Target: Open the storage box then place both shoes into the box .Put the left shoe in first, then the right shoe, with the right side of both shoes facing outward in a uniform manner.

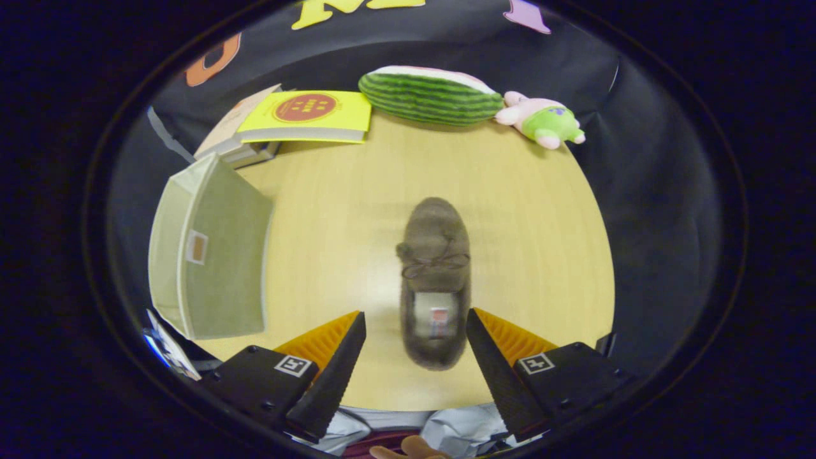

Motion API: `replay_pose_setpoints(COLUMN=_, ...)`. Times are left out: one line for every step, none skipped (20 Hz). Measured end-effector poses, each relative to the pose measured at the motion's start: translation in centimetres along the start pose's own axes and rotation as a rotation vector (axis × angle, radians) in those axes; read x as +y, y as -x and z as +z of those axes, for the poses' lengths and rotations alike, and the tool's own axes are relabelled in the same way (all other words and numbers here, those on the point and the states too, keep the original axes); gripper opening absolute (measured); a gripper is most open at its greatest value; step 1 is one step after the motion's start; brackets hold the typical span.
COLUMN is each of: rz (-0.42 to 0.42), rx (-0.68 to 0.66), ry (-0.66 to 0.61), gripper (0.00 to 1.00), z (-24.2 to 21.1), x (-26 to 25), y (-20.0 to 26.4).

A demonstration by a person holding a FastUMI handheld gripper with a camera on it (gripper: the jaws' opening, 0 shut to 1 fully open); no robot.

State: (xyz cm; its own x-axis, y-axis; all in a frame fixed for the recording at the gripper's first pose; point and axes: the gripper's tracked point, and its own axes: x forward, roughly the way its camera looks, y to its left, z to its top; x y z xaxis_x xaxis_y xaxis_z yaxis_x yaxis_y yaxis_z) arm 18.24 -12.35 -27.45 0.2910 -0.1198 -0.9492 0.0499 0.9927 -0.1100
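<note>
A round wooden table [523,210] carries several bystanders along its far edge. A watermelon-slice cushion [428,95], green-striped with a pale top, lies at the back. Just beside it sits a small pink plush toy [540,119] in a green outfit, touching or nearly touching the cushion's end. Farther along the same edge, a yellow book [307,115] with a red round emblem rests on top of a stack of other books [237,139].
</note>
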Motion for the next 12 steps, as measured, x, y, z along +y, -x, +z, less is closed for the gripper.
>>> replay_pose_setpoints(rz=-0.052, rx=0.015, ry=0.013, gripper=1.0, z=-0.2, x=-1.6, y=-0.8)
replay_pose_setpoints(rz=-0.08, rx=0.031, ry=0.005, gripper=1.0, z=-0.2, x=-2.7, y=-1.7)
replay_pose_setpoints(rz=-0.088, rx=0.056, ry=-0.007, gripper=1.0, z=-0.4, x=-3.4, y=-2.5)
replay_pose_setpoints(rz=-0.087, rx=0.073, ry=-0.02, gripper=1.0, z=-0.6, x=-3.7, y=-3.1)
replay_pose_setpoints(rz=-0.087, rx=0.091, ry=-0.027, gripper=1.0, z=-0.7, x=-4.2, y=-3.9)
replay_pose_setpoints(rz=-0.1, rx=0.108, ry=-0.017, gripper=0.92, z=-1.0, x=-4.6, y=-4.5)
replay_pose_setpoints(rz=-0.113, rx=0.119, ry=-0.002, gripper=0.82, z=-1.1, x=-5.1, y=-4.8)
replay_pose_setpoints(rz=-0.088, rx=0.124, ry=0.002, gripper=0.72, z=-1.2, x=-4.6, y=-5.3)
replay_pose_setpoints(rz=-0.067, rx=0.128, ry=0.0, gripper=0.63, z=-1.2, x=-4.3, y=-5.6)
replay_pose_setpoints(rz=-0.051, rx=0.129, ry=0.0, gripper=0.57, z=-1.2, x=-3.9, y=-5.8)
replay_pose_setpoints(rz=-0.024, rx=0.134, ry=0.0, gripper=0.52, z=-1.3, x=-3.4, y=-6.1)
replay_pose_setpoints(rz=-0.008, rx=0.129, ry=0.002, gripper=0.39, z=-1.2, x=-3.0, y=-6.6)
